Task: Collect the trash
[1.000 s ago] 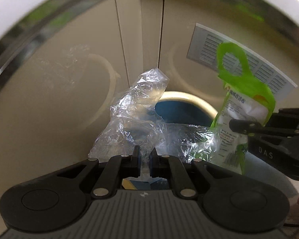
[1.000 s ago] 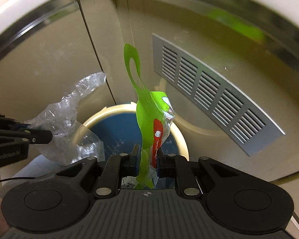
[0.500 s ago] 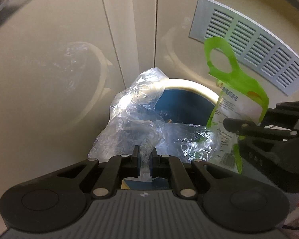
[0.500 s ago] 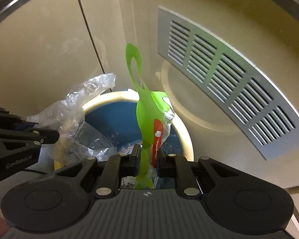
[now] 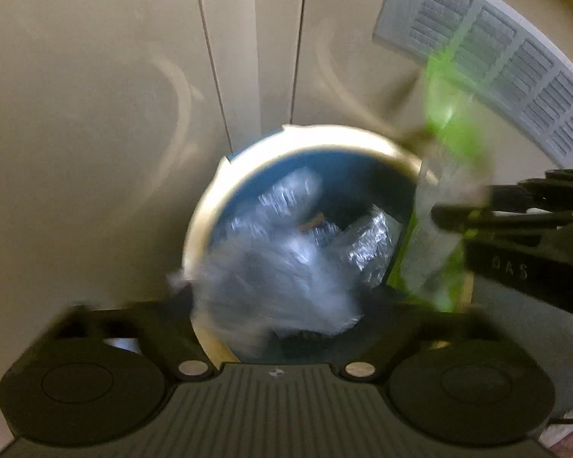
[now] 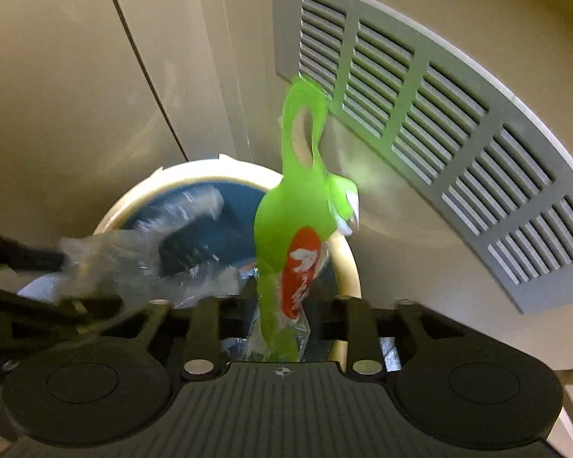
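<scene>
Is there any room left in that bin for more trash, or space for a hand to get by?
The bin mouth is crowded: clear plastic fills its near side, with the green packet over its right rim. Bare blue lining shows only at the back, under the far rim. Outside, the plain cabinet doors left of the bin leave passing room; the right gripper blocks the right.

Round bin (image 5: 200, 229) with cream rim, clear plastic wrap (image 5: 282, 278) inside
</scene>
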Available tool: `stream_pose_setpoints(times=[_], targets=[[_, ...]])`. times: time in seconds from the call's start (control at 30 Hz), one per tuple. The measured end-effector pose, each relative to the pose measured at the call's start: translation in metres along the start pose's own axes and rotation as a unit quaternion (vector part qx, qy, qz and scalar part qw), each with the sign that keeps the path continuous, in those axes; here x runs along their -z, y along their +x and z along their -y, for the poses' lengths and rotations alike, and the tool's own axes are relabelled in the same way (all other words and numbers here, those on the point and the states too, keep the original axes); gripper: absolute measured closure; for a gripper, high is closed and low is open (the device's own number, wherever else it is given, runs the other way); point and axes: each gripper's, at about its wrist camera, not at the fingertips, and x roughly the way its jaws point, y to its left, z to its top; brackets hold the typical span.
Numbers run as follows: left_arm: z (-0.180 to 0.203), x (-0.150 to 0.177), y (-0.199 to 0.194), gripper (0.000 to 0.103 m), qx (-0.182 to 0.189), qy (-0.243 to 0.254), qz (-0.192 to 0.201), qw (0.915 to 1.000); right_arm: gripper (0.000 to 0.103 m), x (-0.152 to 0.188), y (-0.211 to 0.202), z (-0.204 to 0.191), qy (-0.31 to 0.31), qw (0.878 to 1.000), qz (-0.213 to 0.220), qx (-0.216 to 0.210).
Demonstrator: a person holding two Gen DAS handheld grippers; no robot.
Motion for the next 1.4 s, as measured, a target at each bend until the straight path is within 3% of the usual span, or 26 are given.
stream_pose_setpoints(times=[0.03, 0.17, 0.33, 0.47, 0.57, 0.9, 1.4], targets=[[-0.001, -0.001, -0.006, 0.0, -0.006, 0.001, 0.007, 1.0, 0.047, -0.001, -0.005, 0.0, -0.003, 1.0, 0.006, -0.001], [-0.006, -0.005, -0.031, 0.0, -0.023, 0.006, 0.006, 0.9997, 0.044, 0.001, -0.029, -0.003, -0.016, 0.999, 0.027, -0.009], [-0.011, 0.006, -0.086, 0.0, -0.048, -0.002, 0.04, 0.9981, 0.035, 0.01, -0.08, -0.004, -0.006, 0.998, 0.049, -0.032], [-0.012, 0.027, -0.139, 0.0, -0.042, -0.01, 0.088, 0.9952, 0.023, 0.025, -0.13, 0.003, 0.009, 0.994, 0.08, -0.069], [-0.008, 0.033, -0.159, 0.0, -0.065, 0.007, 0.106, 0.9923, 0.018, 0.042, -0.146, 0.006, -0.017, 0.993, 0.097, -0.066], [0.004, 0.053, -0.181, 0.0, -0.083, 0.024, 0.134, 0.9872, 0.017, 0.057, -0.156, 0.003, -0.029, 0.992, 0.108, -0.054], [0.015, 0.06, -0.164, 0.0, -0.096, 0.02, 0.157, 0.9828, 0.016, 0.066, -0.175, 0.004, -0.037, 0.99, 0.131, -0.045]])
